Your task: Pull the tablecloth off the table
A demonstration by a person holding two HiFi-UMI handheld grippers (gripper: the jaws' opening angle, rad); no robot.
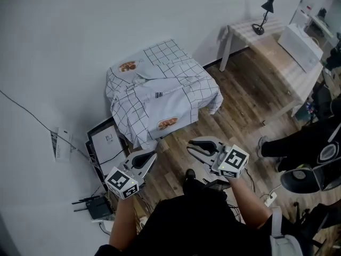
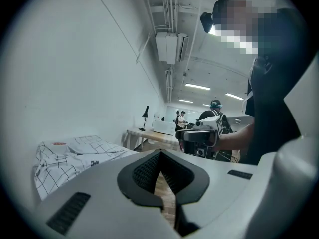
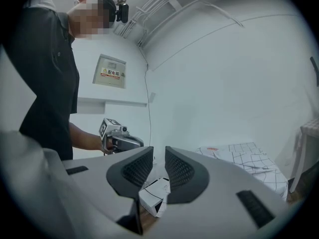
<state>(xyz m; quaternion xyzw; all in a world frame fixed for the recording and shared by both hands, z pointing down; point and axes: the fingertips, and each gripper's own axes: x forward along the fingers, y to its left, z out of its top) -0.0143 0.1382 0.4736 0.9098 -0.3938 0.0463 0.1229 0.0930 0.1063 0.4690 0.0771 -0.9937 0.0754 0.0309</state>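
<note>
Both jaws of the grey left gripper (image 1: 151,156) are pressed together on nothing; the grey right gripper (image 1: 191,145) stands slightly parted, empty. The white, black-gridded fabric tablecloth (image 1: 160,84) drapes the small table, well ahead of them.

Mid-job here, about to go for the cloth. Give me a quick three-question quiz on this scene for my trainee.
1. True or false: the left gripper is gripping the checked tablecloth.
2. What stands on the wooden desk by the wall? A) a black lamp B) a kettle C) a vase
3. Fill in: the right gripper has its fingers ____, with nothing between them.
Key: 1 false; its fingers are shut, short of the cloth. 2 A. 3 apart.
</note>
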